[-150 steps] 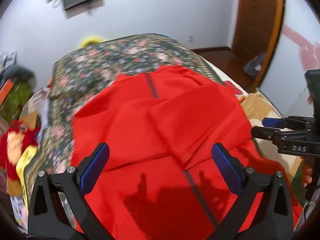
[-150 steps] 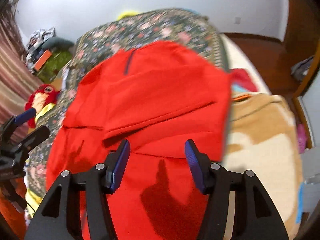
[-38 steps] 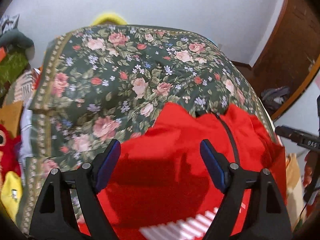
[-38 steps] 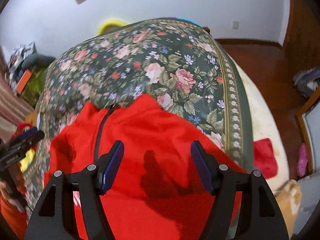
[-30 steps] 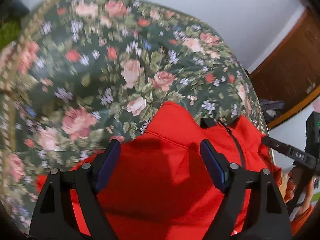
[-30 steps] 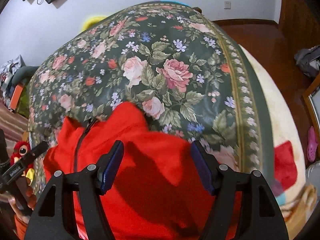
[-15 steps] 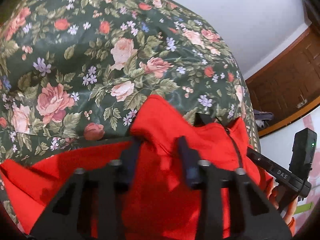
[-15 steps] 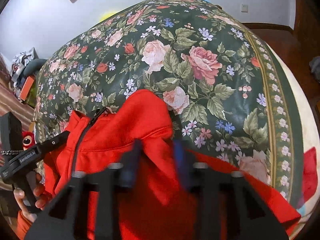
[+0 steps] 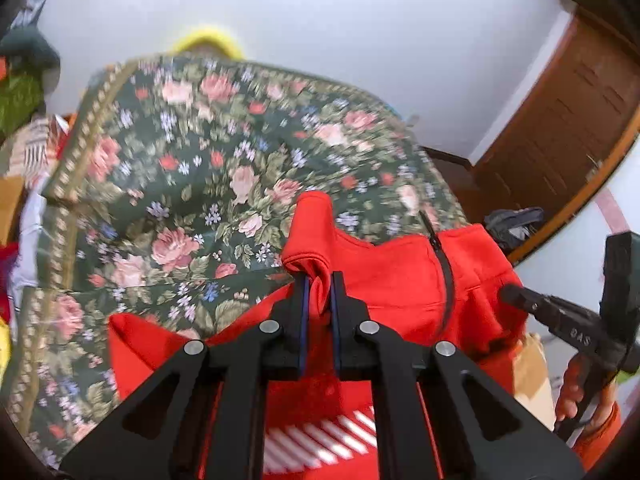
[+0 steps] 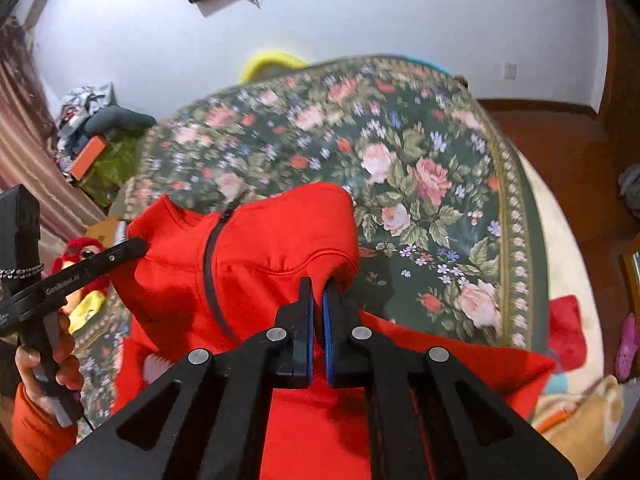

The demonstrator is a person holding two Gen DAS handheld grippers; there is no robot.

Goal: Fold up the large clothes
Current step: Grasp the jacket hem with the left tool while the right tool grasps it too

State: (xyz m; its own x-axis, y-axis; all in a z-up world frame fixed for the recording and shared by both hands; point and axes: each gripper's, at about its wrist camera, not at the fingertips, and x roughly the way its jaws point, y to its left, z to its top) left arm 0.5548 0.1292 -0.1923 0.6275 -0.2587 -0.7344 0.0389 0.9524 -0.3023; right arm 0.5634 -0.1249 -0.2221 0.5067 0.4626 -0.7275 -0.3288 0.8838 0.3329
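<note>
A large red zip-up top (image 9: 392, 276) lies on a floral bedspread (image 9: 192, 184). My left gripper (image 9: 318, 280) is shut on the left side of its collar edge, which bunches up above the fingertips. My right gripper (image 10: 318, 288) is shut on the right side of the red top (image 10: 260, 252) near the collar. The dark zipper (image 9: 444, 276) runs between the two holds and also shows in the right wrist view (image 10: 212, 272). The collar end is lifted off the floral bedspread (image 10: 420, 168). Each gripper shows at the edge of the other's view.
A wooden door (image 9: 560, 128) stands at the right. A red plush toy (image 10: 80, 256) and a clutter pile (image 10: 96, 128) lie left of the bed. A red cloth (image 10: 564, 332) and a tan blanket (image 10: 588, 412) lie at the bed's right.
Both grippers moved forward over the red top to its collar end, closed on the fabric about half a second ago, and have lifted the collar off the bedspread.
</note>
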